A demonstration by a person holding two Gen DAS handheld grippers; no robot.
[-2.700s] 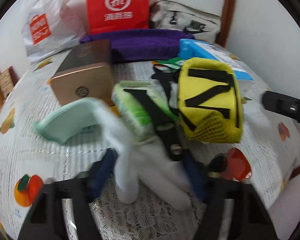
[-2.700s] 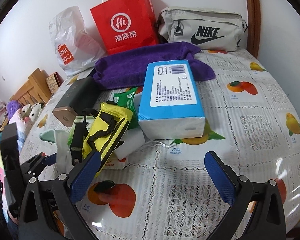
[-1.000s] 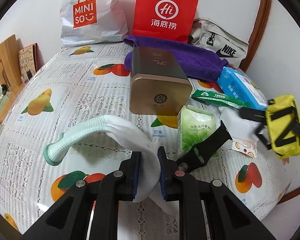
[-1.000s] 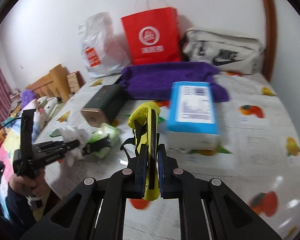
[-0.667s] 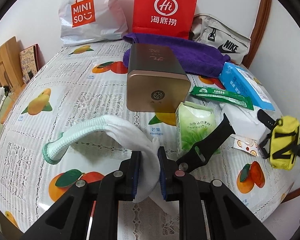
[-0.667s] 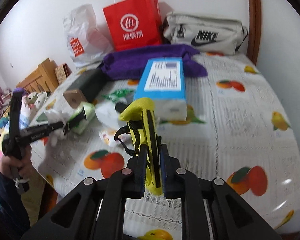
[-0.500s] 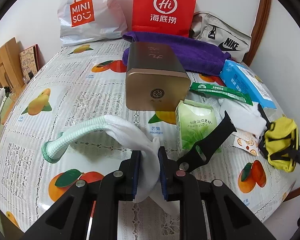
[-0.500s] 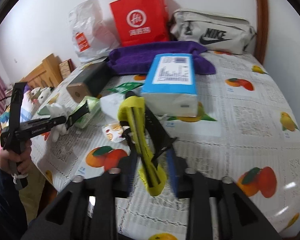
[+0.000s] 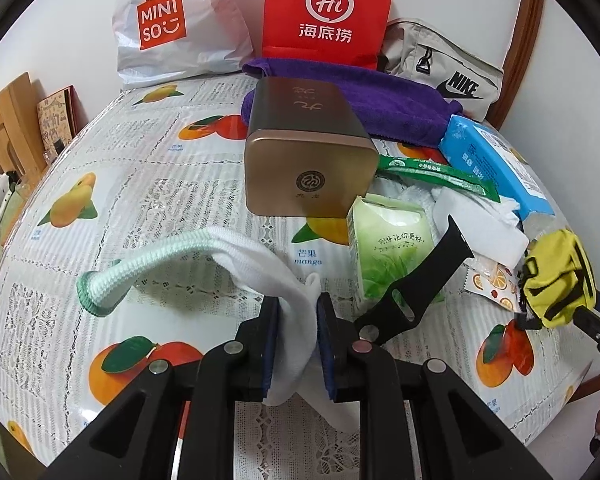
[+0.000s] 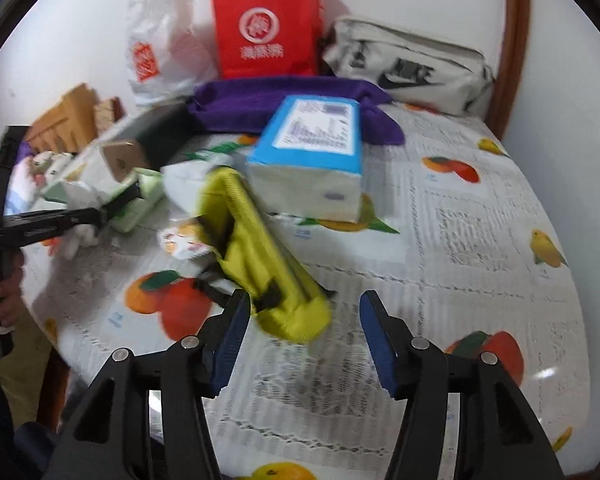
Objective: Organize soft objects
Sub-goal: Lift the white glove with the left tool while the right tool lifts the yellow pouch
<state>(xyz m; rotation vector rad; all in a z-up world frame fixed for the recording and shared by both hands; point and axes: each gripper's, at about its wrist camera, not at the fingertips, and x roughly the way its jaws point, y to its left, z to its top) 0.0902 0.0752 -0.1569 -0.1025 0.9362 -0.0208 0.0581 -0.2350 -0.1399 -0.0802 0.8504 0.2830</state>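
Note:
My left gripper (image 9: pixel 298 332) is shut on a white sock with a mint-green cuff (image 9: pixel 204 256), held over the near left of the table; the cuff curls out to the left. My right gripper (image 10: pixel 303 334) is open. The yellow pouch with black straps (image 10: pixel 256 256) lies on the tablecloth just beyond its fingers, against the left finger (image 10: pixel 230 332). The pouch also shows in the left wrist view (image 9: pixel 556 280) at the table's right edge. The left gripper shows in the right wrist view (image 10: pixel 100 212) at the far left.
A gold tin (image 9: pixel 304 152), green tissue pack (image 9: pixel 388 248), black watch strap (image 9: pixel 416 284), blue tissue box (image 10: pixel 312 156), purple towel (image 10: pixel 284 104), red bag (image 9: pixel 324 12), MINISO bag (image 9: pixel 172 28) and Nike pouch (image 10: pixel 404 64) crowd the fruit-print tablecloth (image 10: pixel 480 232).
My right gripper carried the yellow pouch to the near right part of the table, then opened and let it go. My left gripper has stayed shut on the sock.

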